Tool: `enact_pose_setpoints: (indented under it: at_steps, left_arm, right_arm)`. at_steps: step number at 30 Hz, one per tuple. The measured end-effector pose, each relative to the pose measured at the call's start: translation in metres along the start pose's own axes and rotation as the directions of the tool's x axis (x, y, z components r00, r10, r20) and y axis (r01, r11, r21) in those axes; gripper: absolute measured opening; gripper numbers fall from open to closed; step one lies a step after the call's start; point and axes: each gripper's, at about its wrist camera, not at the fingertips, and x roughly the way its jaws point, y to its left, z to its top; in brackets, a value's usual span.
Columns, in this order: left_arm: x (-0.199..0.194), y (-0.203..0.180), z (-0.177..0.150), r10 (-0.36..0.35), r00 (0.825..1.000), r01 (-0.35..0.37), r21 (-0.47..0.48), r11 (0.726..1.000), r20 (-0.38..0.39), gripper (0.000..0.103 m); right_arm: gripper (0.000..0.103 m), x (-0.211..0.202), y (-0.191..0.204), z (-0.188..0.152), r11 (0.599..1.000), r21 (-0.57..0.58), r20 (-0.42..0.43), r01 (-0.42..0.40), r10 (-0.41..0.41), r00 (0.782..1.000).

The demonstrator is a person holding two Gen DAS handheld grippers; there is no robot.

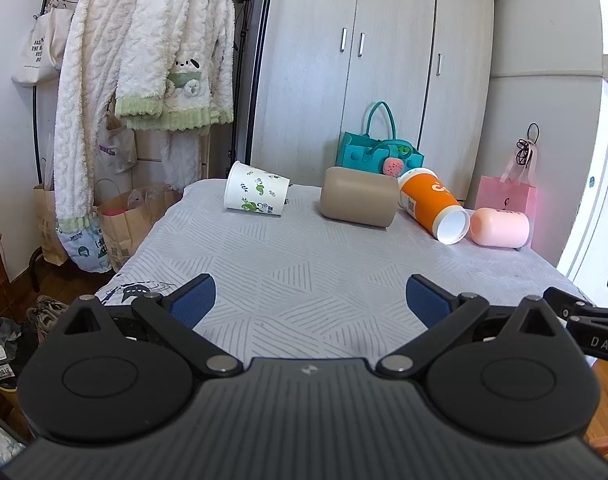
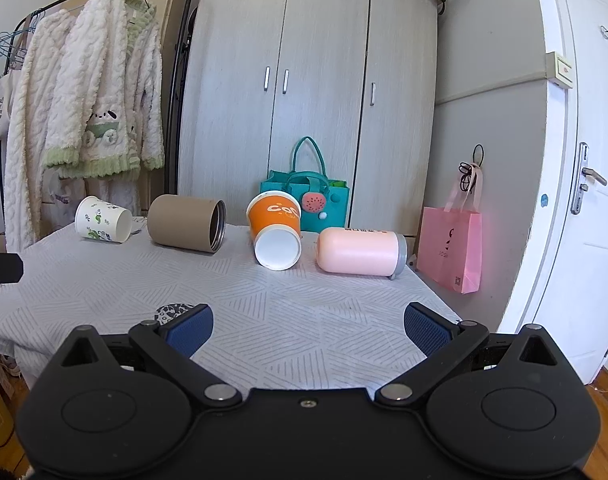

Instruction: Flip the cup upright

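Four cups are seen lying on their sides along the bench's (image 2: 104, 280) far edge: a leaf-printed paper cup (image 2: 102, 219), then a tan cup (image 2: 184, 223), an orange cup (image 2: 275, 229) and a pink cup (image 2: 359, 251) to its right. Both the left gripper (image 1: 309, 300) and right gripper (image 2: 307, 330) are held wide apart, fingers empty.

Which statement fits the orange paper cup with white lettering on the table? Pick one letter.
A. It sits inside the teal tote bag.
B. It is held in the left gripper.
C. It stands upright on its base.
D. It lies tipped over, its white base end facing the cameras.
D: the orange paper cup with white lettering lies tipped on the grey patterned tablecloth, white recessed base toward the cameras, ungripped.
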Motion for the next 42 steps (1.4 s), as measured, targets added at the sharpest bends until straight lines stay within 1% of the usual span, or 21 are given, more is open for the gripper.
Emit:
enact_pose_setpoints:
  at_steps: [8, 15, 17, 18, 20, 22, 24, 26, 29, 31, 33, 35, 37, 40, 42]
  left_arm:
    - [-0.001, -0.001, -0.001, -0.002, 1.000, 0.002, 0.000, 1.000, -0.006, 0.103]
    - [0.002, -0.001, -0.004, -0.005, 1.000, 0.005, 0.017, 1.000, -0.029, 0.103]
    - [0.004, 0.002, -0.002, -0.024, 0.999, 0.025, 0.012, 1.000, -0.047, 0.103]
    - [0.005, 0.003, 0.001, -0.040, 0.998, 0.041, 0.012, 0.999, -0.053, 0.103]
    - [0.007, 0.007, 0.008, -0.076, 0.995, 0.078, 0.022, 0.997, -0.071, 0.103]
    - [0.010, 0.009, 0.015, -0.111, 0.989, 0.116, 0.048, 0.992, -0.098, 0.103]
    - [0.015, 0.012, 0.025, -0.136, 0.980, 0.150, 0.091, 0.985, -0.143, 0.103]
    - [0.021, 0.014, 0.036, -0.143, 0.974, 0.165, 0.119, 0.979, -0.176, 0.103]
    - [0.031, 0.016, 0.058, -0.177, 0.960, 0.215, 0.165, 0.963, -0.219, 0.103]
    - [0.037, 0.016, 0.071, -0.185, 0.956, 0.232, 0.198, 0.952, -0.229, 0.103]
    - [0.044, 0.014, 0.084, -0.187, 0.957, 0.240, 0.244, 0.940, -0.221, 0.103]
    - [0.052, 0.014, 0.089, -0.195, 0.957, 0.252, 0.279, 0.927, -0.216, 0.103]
    - [0.062, 0.012, 0.090, -0.192, 0.954, 0.260, 0.319, 0.911, -0.230, 0.103]
    - [0.080, 0.006, 0.093, -0.196, 0.945, 0.290, 0.390, 0.874, -0.263, 0.103]
    - [0.094, 0.000, 0.099, -0.191, 0.936, 0.306, 0.418, 0.856, -0.295, 0.103]
  right_arm:
    - [0.103, 0.000, 0.000, 0.000, 1.000, -0.002, -0.002, 0.000, 0.000, 1.000]
    - [0.103, 0.000, 0.001, -0.002, 1.000, -0.009, -0.006, -0.005, 0.005, 1.000]
    - [0.103, 0.001, 0.000, -0.001, 1.000, -0.010, -0.008, -0.027, 0.027, 1.000]
    - [0.103, 0.001, -0.001, 0.000, 0.999, -0.008, -0.012, -0.052, 0.051, 0.999]
    - [0.103, 0.002, -0.006, 0.006, 0.992, 0.007, -0.029, -0.125, 0.125, 0.992]
    - [0.103, 0.004, -0.013, 0.014, 0.975, 0.054, -0.048, -0.218, 0.220, 0.974]
    - [0.103, 0.009, -0.020, 0.023, 0.954, 0.099, -0.069, -0.283, 0.290, 0.954]
    - [0.103, 0.014, -0.024, 0.031, 0.938, 0.128, -0.079, -0.322, 0.333, 0.940]
    - [0.103, 0.027, -0.027, 0.044, 0.916, 0.156, -0.096, -0.370, 0.387, 0.917]
    - [0.103, 0.037, -0.027, 0.053, 0.898, 0.173, -0.107, -0.405, 0.426, 0.898]
    - [0.103, 0.047, -0.027, 0.061, 0.870, 0.186, -0.118, -0.457, 0.482, 0.868]
    - [0.103, 0.058, -0.025, 0.066, 0.842, 0.183, -0.130, -0.508, 0.532, 0.836]
    - [0.103, 0.070, -0.020, 0.069, 0.824, 0.180, -0.151, -0.537, 0.563, 0.813]
    - [0.103, 0.087, -0.012, 0.075, 0.817, 0.157, -0.183, -0.555, 0.577, 0.796]
    - [0.103, 0.096, -0.007, 0.082, 0.812, 0.141, -0.199, -0.567, 0.584, 0.787]
